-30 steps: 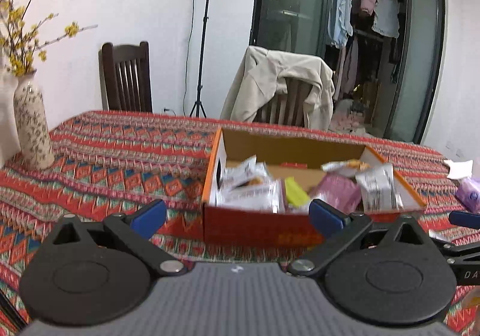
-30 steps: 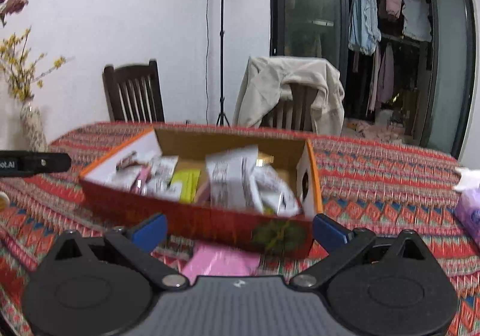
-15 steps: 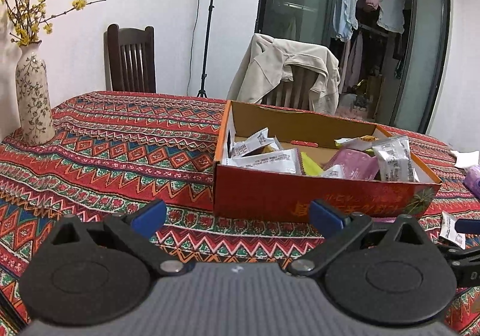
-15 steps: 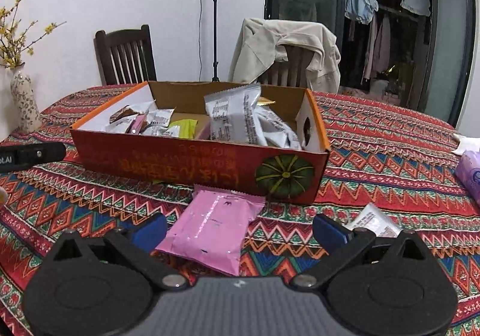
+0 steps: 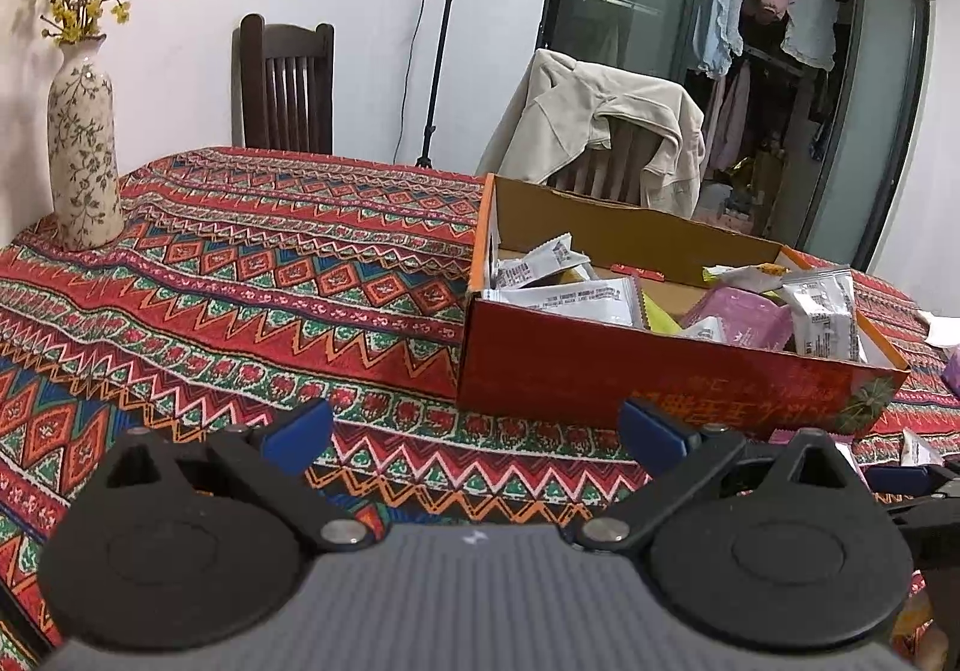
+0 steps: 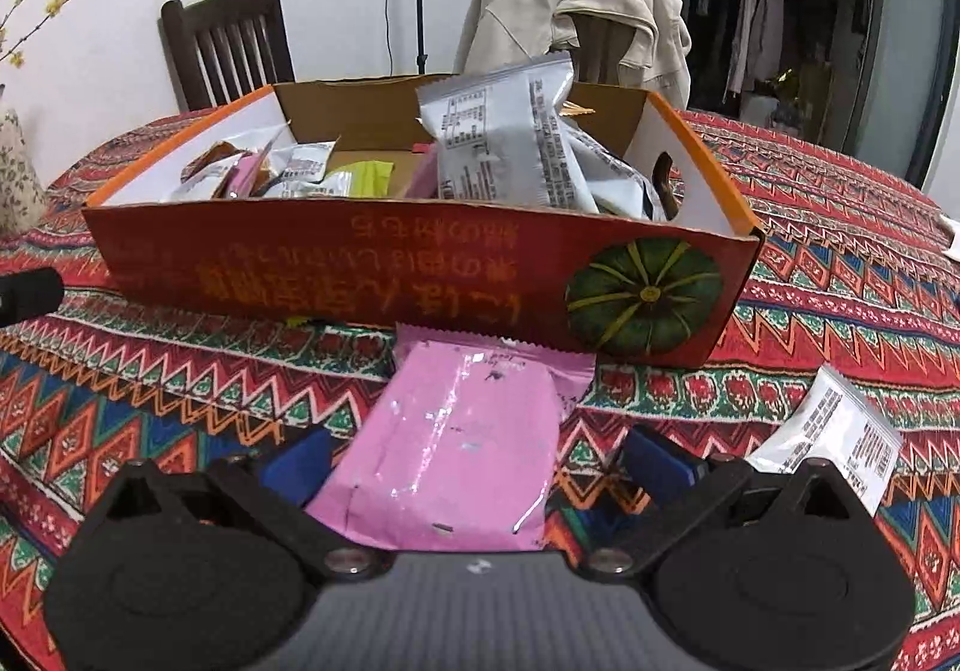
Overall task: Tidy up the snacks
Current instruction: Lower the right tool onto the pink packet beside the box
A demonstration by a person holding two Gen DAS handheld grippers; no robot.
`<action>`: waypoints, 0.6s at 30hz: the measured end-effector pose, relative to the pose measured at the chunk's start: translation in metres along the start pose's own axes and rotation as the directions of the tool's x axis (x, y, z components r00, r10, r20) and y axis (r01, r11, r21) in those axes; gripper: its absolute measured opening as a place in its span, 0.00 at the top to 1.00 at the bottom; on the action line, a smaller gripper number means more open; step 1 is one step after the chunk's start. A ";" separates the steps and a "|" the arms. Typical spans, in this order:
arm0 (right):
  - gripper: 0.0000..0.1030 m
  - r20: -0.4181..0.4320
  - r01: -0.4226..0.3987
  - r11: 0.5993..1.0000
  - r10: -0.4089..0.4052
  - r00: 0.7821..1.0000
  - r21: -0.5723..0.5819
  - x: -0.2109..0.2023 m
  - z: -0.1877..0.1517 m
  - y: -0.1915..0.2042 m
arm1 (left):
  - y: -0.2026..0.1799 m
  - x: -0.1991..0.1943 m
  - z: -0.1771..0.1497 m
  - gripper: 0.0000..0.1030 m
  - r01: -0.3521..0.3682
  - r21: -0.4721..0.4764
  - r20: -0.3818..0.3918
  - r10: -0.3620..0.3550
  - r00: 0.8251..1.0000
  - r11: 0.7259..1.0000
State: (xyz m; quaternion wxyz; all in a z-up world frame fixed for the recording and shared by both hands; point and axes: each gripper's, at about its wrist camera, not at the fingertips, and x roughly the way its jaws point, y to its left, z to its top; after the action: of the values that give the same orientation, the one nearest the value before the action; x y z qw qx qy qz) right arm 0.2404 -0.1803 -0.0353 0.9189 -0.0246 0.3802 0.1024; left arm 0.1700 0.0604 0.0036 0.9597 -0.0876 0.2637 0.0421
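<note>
Dim indoor light — fisheye-bent edges (lamp glare).

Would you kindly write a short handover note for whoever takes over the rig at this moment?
Left claw: open, empty, low over the tablecloth beside the box.
Right claw: open, straddling the pink packet in front of the box, not yet closed.
Done: many snacks already in the box.
Left: grasp the pink packet and box it, then the white packet to the right.

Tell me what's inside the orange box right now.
The orange box holds loose snack packets: a big silver packet standing upright at the right, a yellow-green one, a pink one and small white ones. Its near wall hides the floor and anything lying beneath them.
</note>
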 end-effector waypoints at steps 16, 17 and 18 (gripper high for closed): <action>0.01 0.041 -0.008 1.000 0.008 0.999 0.004 -0.001 -0.003 -0.002 | 0.009 0.008 0.000 0.00 -0.022 -0.051 -0.025 0.021 0.999 0.998; 0.05 0.043 -0.010 1.000 0.010 0.999 0.002 -0.002 -0.002 -0.002 | 0.010 0.009 -0.001 0.00 -0.023 -0.054 -0.025 0.022 0.999 0.998; 0.10 0.047 -0.013 1.000 0.013 0.999 0.000 -0.003 -0.002 -0.001 | 0.010 0.009 -0.001 0.00 -0.025 -0.056 -0.024 0.024 0.999 0.998</action>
State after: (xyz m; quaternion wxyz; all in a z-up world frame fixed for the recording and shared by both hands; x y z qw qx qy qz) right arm 0.2371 -0.1820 -0.0341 0.9270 -0.0197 0.3584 0.1087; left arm 0.1762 0.0704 -0.0031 0.9532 -0.1118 0.2744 0.0603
